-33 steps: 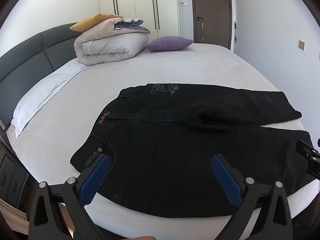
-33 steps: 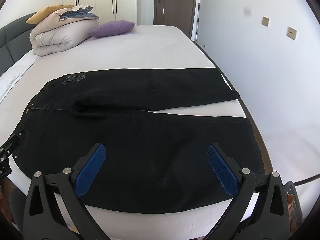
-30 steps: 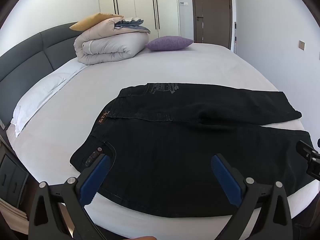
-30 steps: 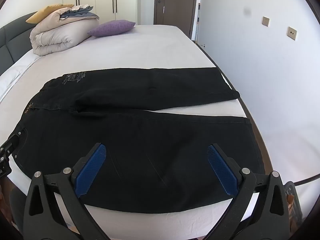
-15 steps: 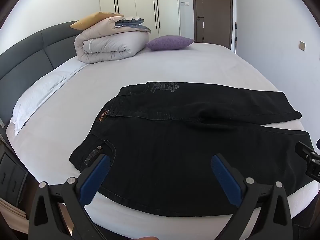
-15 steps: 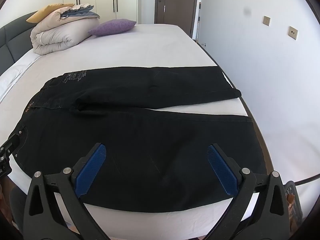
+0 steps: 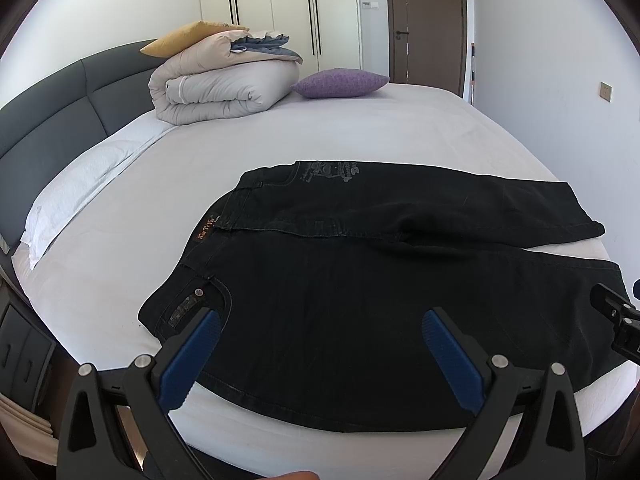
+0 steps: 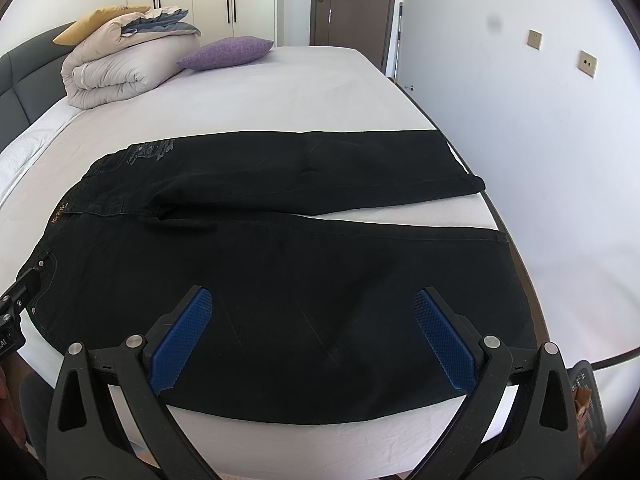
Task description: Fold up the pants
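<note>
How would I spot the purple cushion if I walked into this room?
Start at the big white bed and look to its far end, towards the wardrobe doors. Beside the rolled beige duvet lies the purple cushion. It is the only purple thing; the other cushion, atop the duvet, is mustard yellow.

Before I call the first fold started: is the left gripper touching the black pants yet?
Cannot tell. In the left wrist view the left gripper is wide open over the black pants, one blue pad overlapping the waistband pocket, but neither view shows contact or a gap.

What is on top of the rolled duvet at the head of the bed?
A yellow pillow and folded blue-grey bedding rest on the duvet. Anything behind the stack is hidden.
</note>
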A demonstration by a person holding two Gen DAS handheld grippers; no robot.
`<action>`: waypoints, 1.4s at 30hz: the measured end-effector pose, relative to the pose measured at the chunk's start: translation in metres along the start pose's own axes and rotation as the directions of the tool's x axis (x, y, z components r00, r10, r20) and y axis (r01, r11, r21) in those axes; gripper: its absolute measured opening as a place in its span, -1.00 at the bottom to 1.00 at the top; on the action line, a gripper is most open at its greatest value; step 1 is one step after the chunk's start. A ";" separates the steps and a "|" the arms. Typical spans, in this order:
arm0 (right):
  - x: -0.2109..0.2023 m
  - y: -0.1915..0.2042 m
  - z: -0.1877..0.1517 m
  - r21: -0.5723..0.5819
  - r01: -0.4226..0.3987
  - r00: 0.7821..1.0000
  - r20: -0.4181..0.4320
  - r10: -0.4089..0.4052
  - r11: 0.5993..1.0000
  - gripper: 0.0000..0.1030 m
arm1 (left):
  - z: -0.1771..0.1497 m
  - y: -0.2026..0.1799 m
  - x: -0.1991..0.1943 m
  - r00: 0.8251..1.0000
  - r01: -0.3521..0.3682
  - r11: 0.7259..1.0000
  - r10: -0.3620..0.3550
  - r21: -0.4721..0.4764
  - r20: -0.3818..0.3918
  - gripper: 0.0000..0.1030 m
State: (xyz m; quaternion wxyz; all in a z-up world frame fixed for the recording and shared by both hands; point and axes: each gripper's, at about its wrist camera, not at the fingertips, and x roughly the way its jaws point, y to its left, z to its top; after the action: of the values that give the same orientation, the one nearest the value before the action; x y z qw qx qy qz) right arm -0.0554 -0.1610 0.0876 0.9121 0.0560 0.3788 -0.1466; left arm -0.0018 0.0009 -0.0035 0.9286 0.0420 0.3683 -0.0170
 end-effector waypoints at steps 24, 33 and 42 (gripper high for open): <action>0.006 0.018 -0.012 -0.006 -0.003 1.000 -0.006 0.003 1.000 1.00 | -0.021 0.006 0.005 1.000 0.002 1.000 -0.002 -0.006 -0.011 1.00; 0.006 0.022 -0.016 -0.012 -0.007 1.000 -0.013 0.007 1.000 1.00 | -0.026 0.010 0.010 1.000 0.003 1.000 -0.003 -0.011 -0.023 1.00; 0.011 0.023 -0.013 -0.025 -0.030 0.999 -0.024 0.029 0.999 1.00 | -0.014 0.022 0.023 0.999 0.036 0.999 -0.037 -0.023 -0.018 1.00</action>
State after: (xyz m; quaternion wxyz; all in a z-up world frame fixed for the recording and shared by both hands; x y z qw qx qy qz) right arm -0.0490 -0.1387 0.0704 0.9102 0.0517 0.3907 -0.1275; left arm 0.0069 0.0240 -0.0280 0.9251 0.0249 0.3777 -0.0293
